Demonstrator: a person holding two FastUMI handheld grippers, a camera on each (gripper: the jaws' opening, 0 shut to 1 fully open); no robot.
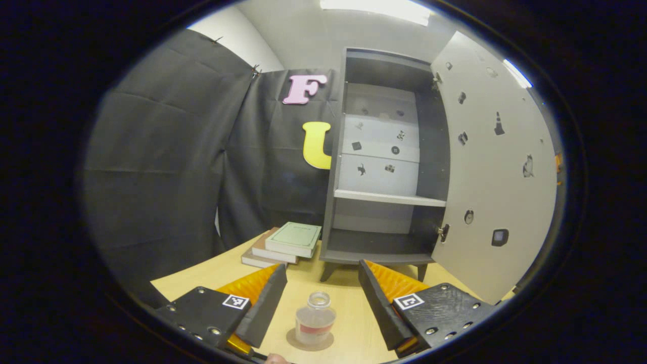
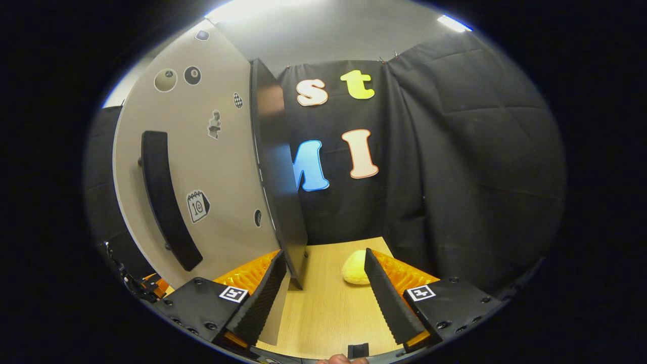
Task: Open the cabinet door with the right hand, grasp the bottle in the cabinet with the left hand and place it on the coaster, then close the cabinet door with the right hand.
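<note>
In the left gripper view a small clear bottle (image 1: 315, 319) with a red label stands upright on a round coaster (image 1: 309, 339) on the wooden table. My left gripper (image 1: 323, 308) is open, its fingers apart on either side of the bottle and clear of it. Behind stands the grey cabinet (image 1: 385, 167), its shelves bare, its door (image 1: 493, 167) swung wide open to the right. In the right gripper view my right gripper (image 2: 326, 298) is open, and the door's free edge (image 2: 278, 177) rises just past its left finger, beside the long black handle (image 2: 164, 197).
A stack of books (image 1: 283, 245) lies on the table left of the cabinet. A yellow rounded object (image 2: 355, 268) sits on the table by my right gripper's right finger. Black cloth walls close in the booth behind and on both sides.
</note>
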